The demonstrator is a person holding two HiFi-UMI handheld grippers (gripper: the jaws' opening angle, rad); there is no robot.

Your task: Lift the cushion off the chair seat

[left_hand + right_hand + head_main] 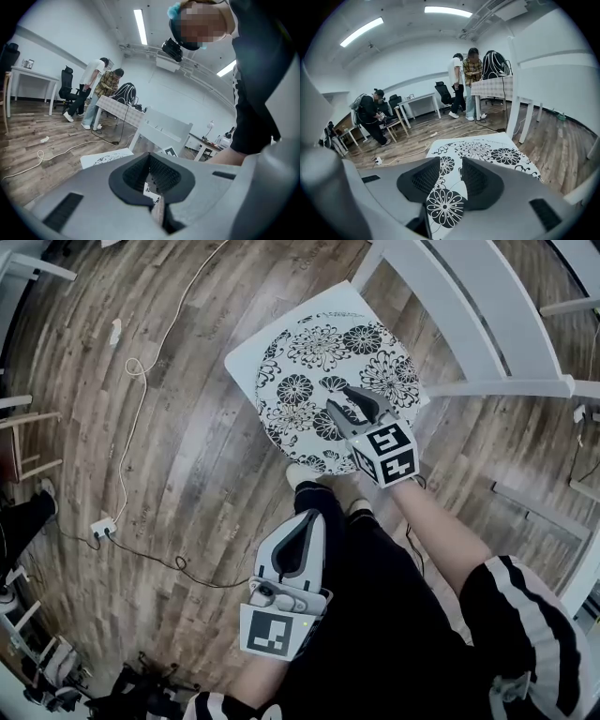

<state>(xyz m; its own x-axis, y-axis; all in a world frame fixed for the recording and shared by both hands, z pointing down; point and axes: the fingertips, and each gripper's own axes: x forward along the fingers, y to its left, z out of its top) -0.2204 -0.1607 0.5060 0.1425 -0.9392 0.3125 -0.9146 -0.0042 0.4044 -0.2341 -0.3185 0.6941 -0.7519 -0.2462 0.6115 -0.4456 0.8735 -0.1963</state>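
Head view: the round floral cushion [309, 371] lies flat on the white chair seat [246, 357], toward 12 o'clock from frame centre. A bare corner of the seat shows past its rim at 10 o'clock. The white chair back [469, 306] runs off toward 2 o'clock.

Right gripper [339, 399] is over the cushion's 5 o'clock portion, jaws pointing toward 11 o'clock. In the right gripper view the jaws [450, 166] stand moderately apart, with the cushion's [487, 154] black-flower fabric filling the gap between them. Whether the pads [480, 180] touch the fabric cannot be settled from these angles; no fold or lift of the cushion is visible.

Left gripper [305, 521] sits at 6 o'clock from frame centre, beside the person's dark trouser leg [394, 615] and well apart from the chair. In the left gripper view its jaws [151, 161] are drawn together — only a sliver shows between the pad tips — and they hold nothing. The cushion's edge [105, 159] appears beyond them at 10 o'clock.

On the wooden floor a white cable [141, 381] trails at 9 o'clock, leading to a power strip [103, 526] at 8 o'clock.
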